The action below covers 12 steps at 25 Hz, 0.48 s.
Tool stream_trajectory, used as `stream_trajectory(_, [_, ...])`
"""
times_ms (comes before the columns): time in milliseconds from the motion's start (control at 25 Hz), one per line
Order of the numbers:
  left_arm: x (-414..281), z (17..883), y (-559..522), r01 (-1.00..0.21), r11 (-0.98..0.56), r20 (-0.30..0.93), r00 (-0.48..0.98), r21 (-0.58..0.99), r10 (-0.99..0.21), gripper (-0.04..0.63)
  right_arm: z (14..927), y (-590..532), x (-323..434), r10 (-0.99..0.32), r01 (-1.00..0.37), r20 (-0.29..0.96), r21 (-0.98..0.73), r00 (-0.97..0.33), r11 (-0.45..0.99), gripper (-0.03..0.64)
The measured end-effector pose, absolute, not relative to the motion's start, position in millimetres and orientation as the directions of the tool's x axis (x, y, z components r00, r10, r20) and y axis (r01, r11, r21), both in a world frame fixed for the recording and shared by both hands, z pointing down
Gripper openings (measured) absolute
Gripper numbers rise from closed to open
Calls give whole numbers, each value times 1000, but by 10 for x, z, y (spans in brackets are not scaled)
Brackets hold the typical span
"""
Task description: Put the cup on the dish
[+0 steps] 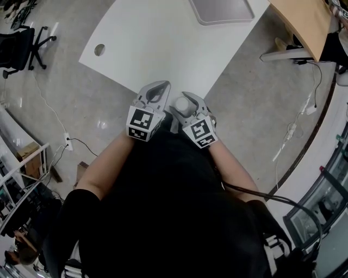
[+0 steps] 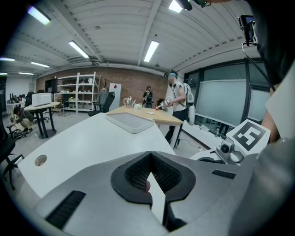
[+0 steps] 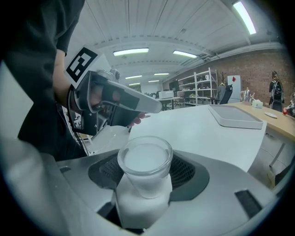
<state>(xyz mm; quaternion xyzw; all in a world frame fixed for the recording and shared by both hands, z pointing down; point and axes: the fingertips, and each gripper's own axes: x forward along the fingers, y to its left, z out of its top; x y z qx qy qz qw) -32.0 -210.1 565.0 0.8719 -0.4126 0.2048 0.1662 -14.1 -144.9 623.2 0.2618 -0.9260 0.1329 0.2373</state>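
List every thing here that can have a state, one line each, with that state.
Frosted white glass cup: upright, clamped in the right gripper, held off the table.
Right gripper: shut on the cup.
Left gripper: shut, nothing between its jaws.
Grey rectangular dish: lying flat on the white table, nothing on it.

Cup (image 3: 144, 161) between right hand-held gripper (image 1: 187, 103) jaws, tray (image 1: 222, 11) on table (image 1: 152, 43) beyond (far end)
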Motion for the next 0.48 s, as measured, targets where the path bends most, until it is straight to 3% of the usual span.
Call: stream_trajectory(480, [-325,5091,-2390,-777,-620,382,608,107,-696,0,5491,-1882,-95,-558,-628,416,-42,-718,777,267])
